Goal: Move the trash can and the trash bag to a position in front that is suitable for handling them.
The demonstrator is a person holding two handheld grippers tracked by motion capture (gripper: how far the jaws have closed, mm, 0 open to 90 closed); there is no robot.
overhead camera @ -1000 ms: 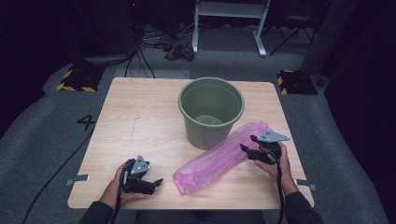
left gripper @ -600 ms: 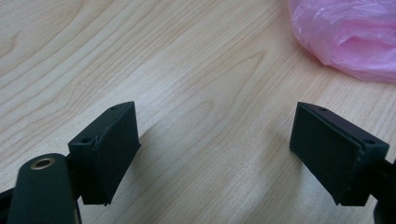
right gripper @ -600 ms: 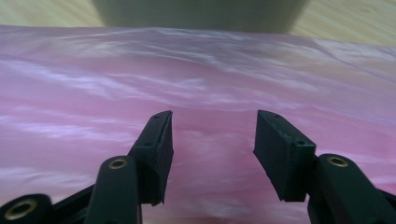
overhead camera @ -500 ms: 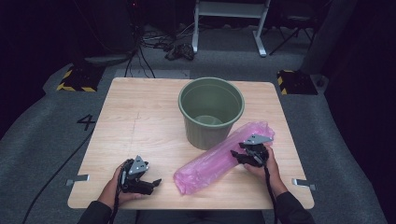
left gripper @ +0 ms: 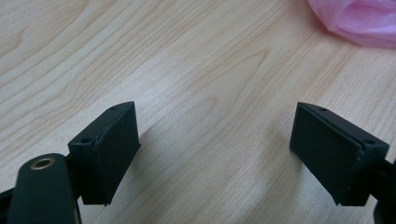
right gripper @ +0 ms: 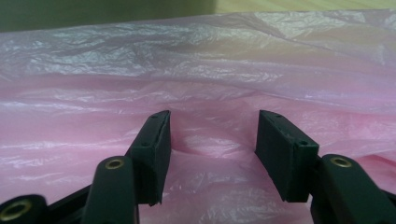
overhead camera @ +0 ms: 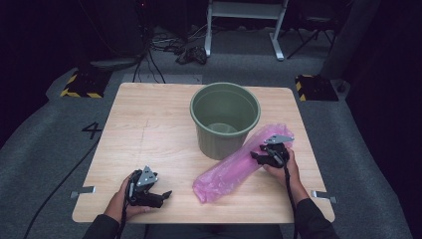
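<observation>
A long pink plastic bag lies slanted on the wooden table, its upper end against a green bucket. My right gripper is at the bag's upper right part. In the right gripper view its jaws push into the crinkled pink film, which bulges between them without being pinched. These jaws have just been closing a little. My left gripper rests near the table's front left, open over bare wood, with the bag's lower end a short way beyond it.
The bucket stands upright at mid-table, and its dark green wall rises just behind the bag. Beyond the table are grey floor, cables, a white metal frame and yellow-black blocks.
My right gripper has moved left and down onto the pink bag. The left gripper has stayed where it was.
</observation>
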